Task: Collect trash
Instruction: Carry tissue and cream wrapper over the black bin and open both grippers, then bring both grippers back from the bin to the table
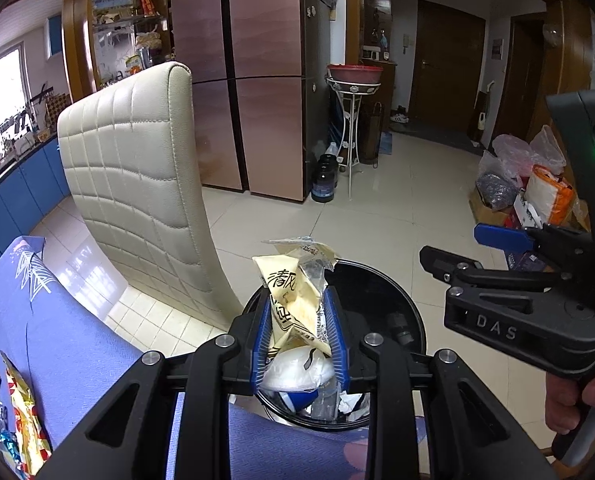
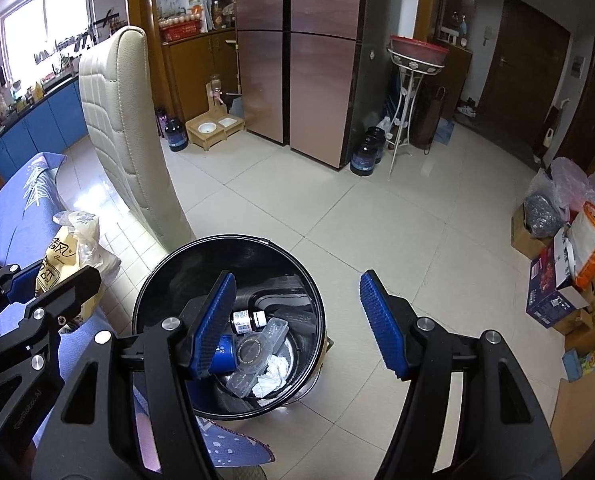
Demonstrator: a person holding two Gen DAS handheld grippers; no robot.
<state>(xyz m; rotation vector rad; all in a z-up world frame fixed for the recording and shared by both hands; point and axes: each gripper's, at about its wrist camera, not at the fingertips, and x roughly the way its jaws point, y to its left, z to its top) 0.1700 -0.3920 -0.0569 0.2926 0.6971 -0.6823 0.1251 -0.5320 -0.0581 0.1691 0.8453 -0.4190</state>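
Round black trash bin on pale glossy floor tiles, just off the edge of a table draped in a blue-violet printed cloth. Inside the bin: a small brown bottle with white cap, a clear ribbed plastic tray, crumpled white tissue, a blue can partly hidden behind a gripper finger. Beside the bin, on its cloth side, a tall cream chair back, quilted in stitched squares, leather-like. Beyond the bin, across the floor, a coppery 4-door fridge and a white wire stand carrying a red basin. Far from the bin on the other side, a heap of boxes and plastic bags.

Left gripper narrowly parted, ribbed blue pads pressing both sides of a crinkled yellow-and-clear snack wrapper with black lettering, held right over the bin's rim. Right gripper spread wide and holding nothing, poised above the bin mouth. More foil wrappers on the cloth, well away from the bin.
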